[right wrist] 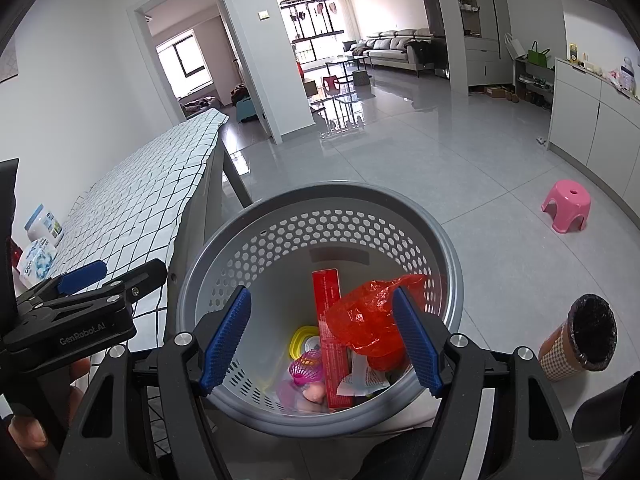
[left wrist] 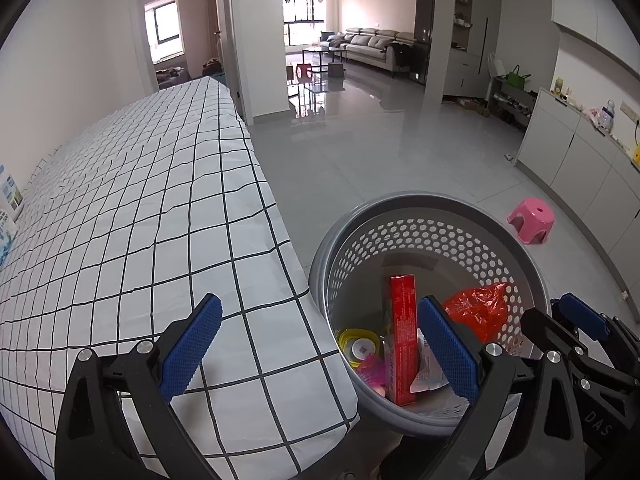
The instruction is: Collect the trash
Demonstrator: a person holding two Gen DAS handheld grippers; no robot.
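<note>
Both claws hang spread and empty by the grey perforated bin (right wrist: 320, 216), trash already inside.
The right claw (right wrist: 320, 336) is over the bin mouth, above a red plastic bag (right wrist: 368, 320), red carton (right wrist: 330, 320) and yellow lid (right wrist: 302, 338); the left claw (left wrist: 320, 348) straddles the checked tabletop (left wrist: 140, 208) edge and bin rim. Beyond: pink stool (right wrist: 566, 206), sofa (right wrist: 400, 46). Only the right view shows a checkered lined cup (right wrist: 576, 340) and bottles (right wrist: 40, 240).
</note>
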